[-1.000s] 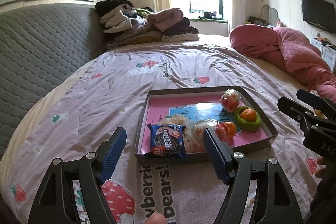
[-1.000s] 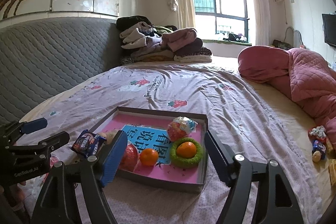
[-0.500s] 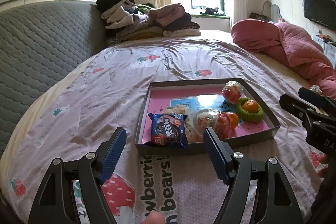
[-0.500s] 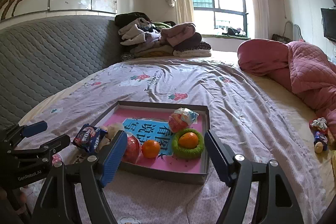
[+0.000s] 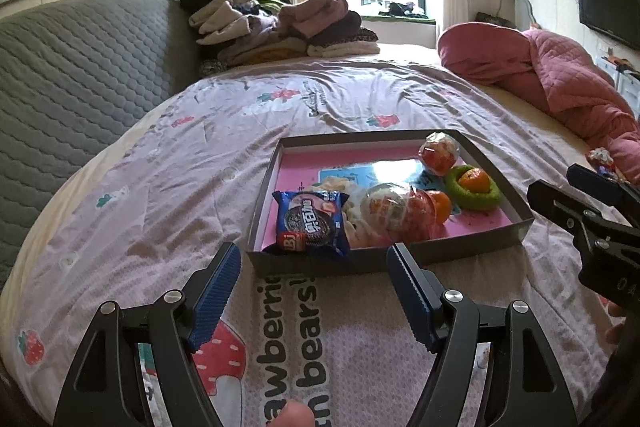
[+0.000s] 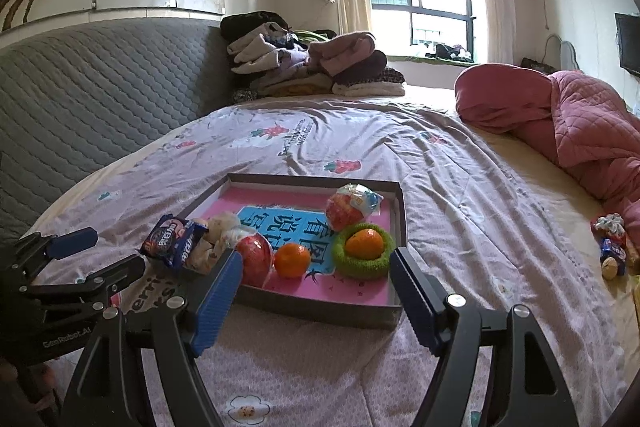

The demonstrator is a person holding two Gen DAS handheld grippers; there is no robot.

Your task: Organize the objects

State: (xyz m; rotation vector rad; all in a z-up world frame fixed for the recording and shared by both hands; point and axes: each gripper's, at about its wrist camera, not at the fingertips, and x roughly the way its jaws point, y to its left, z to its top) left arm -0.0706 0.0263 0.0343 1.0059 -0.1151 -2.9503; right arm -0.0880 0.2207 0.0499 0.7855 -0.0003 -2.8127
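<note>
- Left gripper (image 5: 314, 267) held low over the bedsheet (image 5: 180, 187), just short of the near wall of the tray (image 5: 360, 263); jaws spread wide, nothing between them.
- Right gripper (image 6: 316, 279) likewise wide open and empty, poised near the tray's right front corner; probably both parked clear so the tray contents stay in view.
- Gathered inside the tray: blue cookie packet (image 5: 310, 221) propped over the near-left rim, clear-wrapped red ball (image 5: 394, 209), loose orange (image 6: 292, 259), second orange (image 6: 364, 243) seated in a green ring (image 6: 362, 265), which keeps it from rolling, and another wrapped ball (image 6: 349, 207) at the back.
- Pale soft item (image 6: 218, 233) behind the packet, too blurred to name; possibly a plush toy.
- Still outside: a small cluster of snacks (image 6: 612, 247) far right on the bed, near the pink quilt (image 6: 580, 119); likely the remaining work.
- Legible writing: "GenRobot.AI" on the left gripper body as seen from the right wrist; "bears!" and part of "strawberries" printed on the sheet; Chinese characters on the tray's blue panel and packet, packet brand not sharp enough to confirm.
</note>
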